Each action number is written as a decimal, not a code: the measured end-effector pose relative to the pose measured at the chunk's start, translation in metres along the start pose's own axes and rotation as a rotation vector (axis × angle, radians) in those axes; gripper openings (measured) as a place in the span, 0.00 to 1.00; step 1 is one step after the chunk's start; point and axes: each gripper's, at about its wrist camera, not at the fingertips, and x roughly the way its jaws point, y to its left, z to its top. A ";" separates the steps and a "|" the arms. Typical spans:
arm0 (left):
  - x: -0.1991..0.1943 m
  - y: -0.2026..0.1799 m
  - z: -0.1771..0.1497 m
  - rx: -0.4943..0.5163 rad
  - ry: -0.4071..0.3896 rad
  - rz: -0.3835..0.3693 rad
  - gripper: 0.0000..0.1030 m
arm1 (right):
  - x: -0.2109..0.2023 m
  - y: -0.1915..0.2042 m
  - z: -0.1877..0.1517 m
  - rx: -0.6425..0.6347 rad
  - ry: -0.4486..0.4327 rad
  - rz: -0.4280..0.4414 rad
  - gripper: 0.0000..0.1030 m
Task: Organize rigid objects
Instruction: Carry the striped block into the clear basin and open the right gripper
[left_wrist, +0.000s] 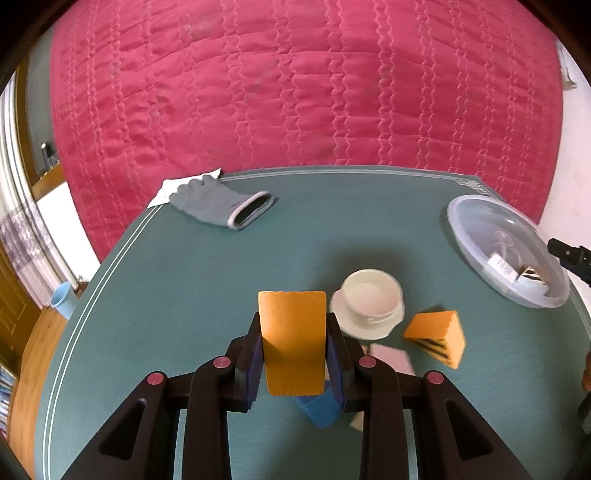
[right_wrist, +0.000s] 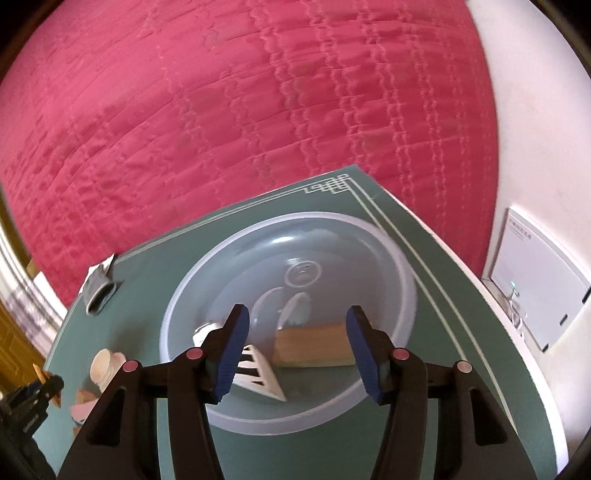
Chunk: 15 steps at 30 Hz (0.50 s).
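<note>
While the left gripper (left_wrist: 293, 354) is clamped on an orange block (left_wrist: 291, 339), lifted over the green mat (left_wrist: 166, 295), the right gripper (right_wrist: 295, 350) hangs above the clear bowl (right_wrist: 369, 236) with its jaws apart and nothing pinched. Inside the bowl a wooden block (right_wrist: 314, 345) lies at 6 o'clock beside a striped white wedge (right_wrist: 264, 373). At 2 o'clock from the held block sits a white cup (left_wrist: 371, 295); an orange wedge (left_wrist: 437, 336) lies at 3 o'clock.

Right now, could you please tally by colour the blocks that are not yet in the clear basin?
Orange: 2, the orange block clamped in the jaws of the left gripper, and the striped wedge.
Pink: 1, the pink block.
Blue: 1, the blue block.
Cream: 1, the cream piece, mostly hidden.
Total: 5.
</note>
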 end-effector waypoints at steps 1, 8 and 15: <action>-0.001 -0.005 0.002 0.007 -0.003 -0.008 0.31 | 0.000 -0.001 0.000 0.007 -0.005 -0.007 0.54; -0.002 -0.036 0.013 0.051 -0.008 -0.071 0.31 | -0.004 0.000 -0.003 0.005 -0.049 -0.058 0.54; -0.001 -0.077 0.035 0.099 -0.029 -0.162 0.31 | -0.009 0.002 -0.007 0.000 -0.080 -0.085 0.54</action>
